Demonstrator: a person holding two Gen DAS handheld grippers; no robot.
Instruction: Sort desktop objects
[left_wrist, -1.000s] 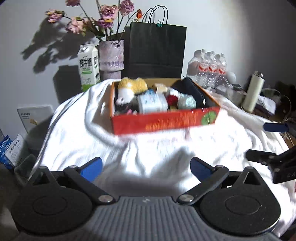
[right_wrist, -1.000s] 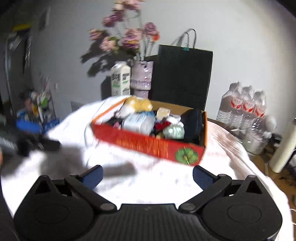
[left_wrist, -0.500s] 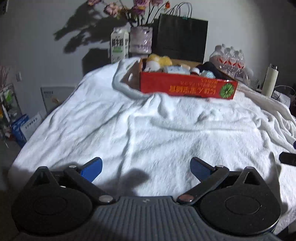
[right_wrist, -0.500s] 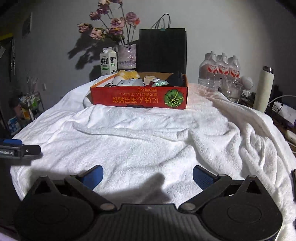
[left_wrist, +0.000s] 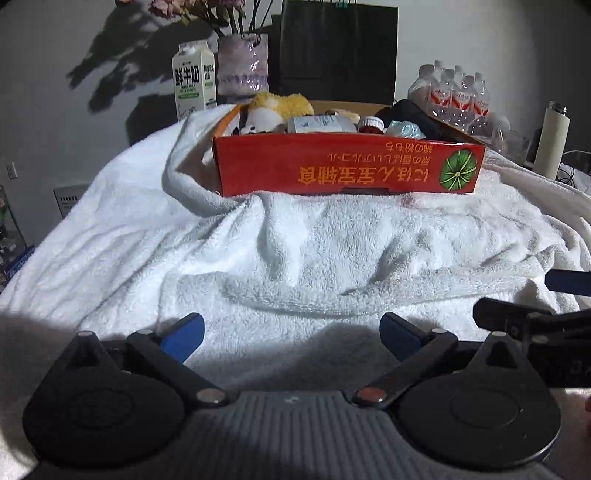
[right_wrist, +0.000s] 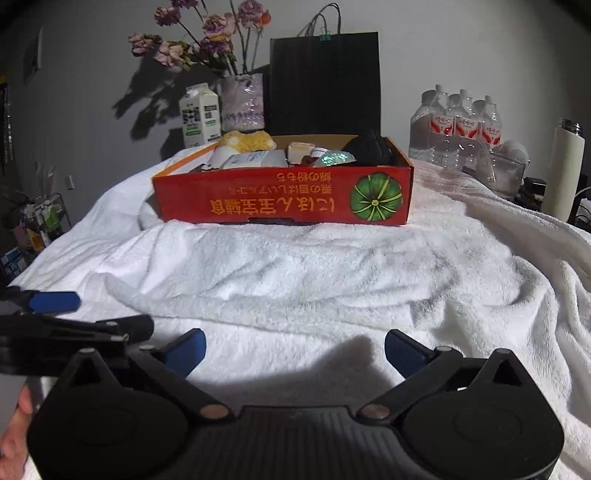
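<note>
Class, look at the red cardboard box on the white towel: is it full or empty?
Full. The red box holds a yellow plush toy, a white packet, a black pouch and other small things rising above its rim.

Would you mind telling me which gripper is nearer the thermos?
Right. The right gripper hovers over the towel on the thermos side; the left gripper sits farther across, beside it.

The near wall of the red cardboard box (left_wrist: 347, 168) is hiding the lower parts of the yellow plush toy (left_wrist: 280, 105) and the other small items inside. The frame's top edge is cutting off the black paper bag (left_wrist: 338, 48). The rumpled white towel (right_wrist: 314, 273) is concealing the surface beneath it.
</note>
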